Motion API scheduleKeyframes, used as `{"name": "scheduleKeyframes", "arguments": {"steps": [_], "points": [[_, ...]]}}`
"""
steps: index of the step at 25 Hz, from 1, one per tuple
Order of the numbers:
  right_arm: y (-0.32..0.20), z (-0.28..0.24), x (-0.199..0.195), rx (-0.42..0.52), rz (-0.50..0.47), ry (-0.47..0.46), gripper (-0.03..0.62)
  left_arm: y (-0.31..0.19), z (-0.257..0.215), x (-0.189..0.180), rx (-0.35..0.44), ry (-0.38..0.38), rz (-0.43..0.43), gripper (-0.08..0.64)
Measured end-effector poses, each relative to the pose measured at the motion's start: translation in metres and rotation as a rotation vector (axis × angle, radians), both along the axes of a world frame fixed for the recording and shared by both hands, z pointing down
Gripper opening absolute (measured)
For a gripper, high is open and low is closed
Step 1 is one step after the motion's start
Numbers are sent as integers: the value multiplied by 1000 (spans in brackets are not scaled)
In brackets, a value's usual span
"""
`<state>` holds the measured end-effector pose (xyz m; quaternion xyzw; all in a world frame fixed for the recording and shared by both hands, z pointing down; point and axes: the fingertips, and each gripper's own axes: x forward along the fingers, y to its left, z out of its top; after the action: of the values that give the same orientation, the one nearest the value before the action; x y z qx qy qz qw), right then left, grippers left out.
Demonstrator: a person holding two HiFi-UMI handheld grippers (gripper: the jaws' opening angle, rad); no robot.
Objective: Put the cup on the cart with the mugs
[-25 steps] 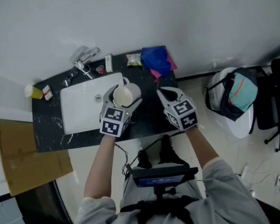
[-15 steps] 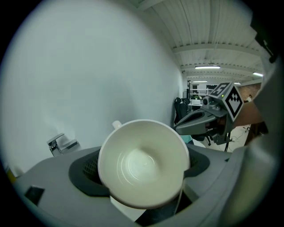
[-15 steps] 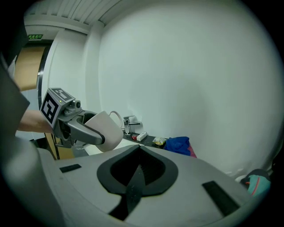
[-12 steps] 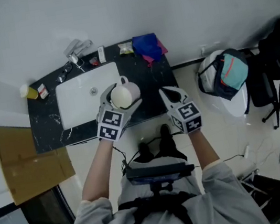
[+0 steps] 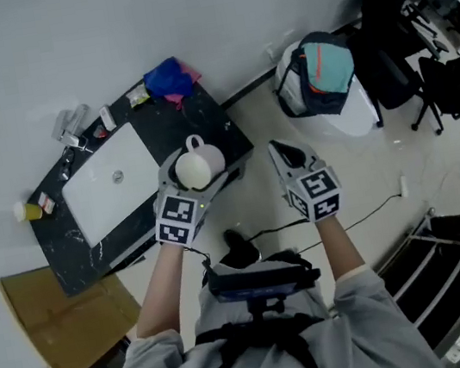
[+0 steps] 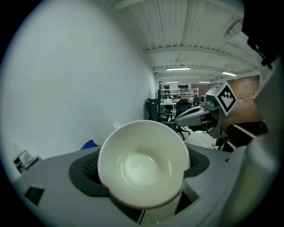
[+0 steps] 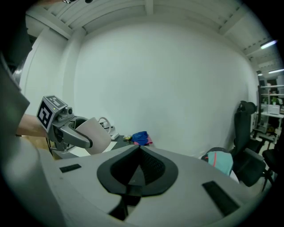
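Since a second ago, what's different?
The person turned away from the counter, so it slid left and tilted in the head view. The bag and chairs came further into sight. Nothing was grabbed or dropped. The left tongs still hold the cup, and the right tongs stay shut and empty.
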<state>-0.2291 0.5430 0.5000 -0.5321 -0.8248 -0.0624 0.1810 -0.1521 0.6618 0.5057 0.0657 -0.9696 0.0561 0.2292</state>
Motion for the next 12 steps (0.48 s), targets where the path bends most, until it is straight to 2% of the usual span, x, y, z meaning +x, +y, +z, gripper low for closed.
{"name": "scheduleKeyframes", "arguments": {"steps": [12], "points": [[-216,5,-20,-21,307,12,2,-200,0,-61,-20,6,282,456]]}}
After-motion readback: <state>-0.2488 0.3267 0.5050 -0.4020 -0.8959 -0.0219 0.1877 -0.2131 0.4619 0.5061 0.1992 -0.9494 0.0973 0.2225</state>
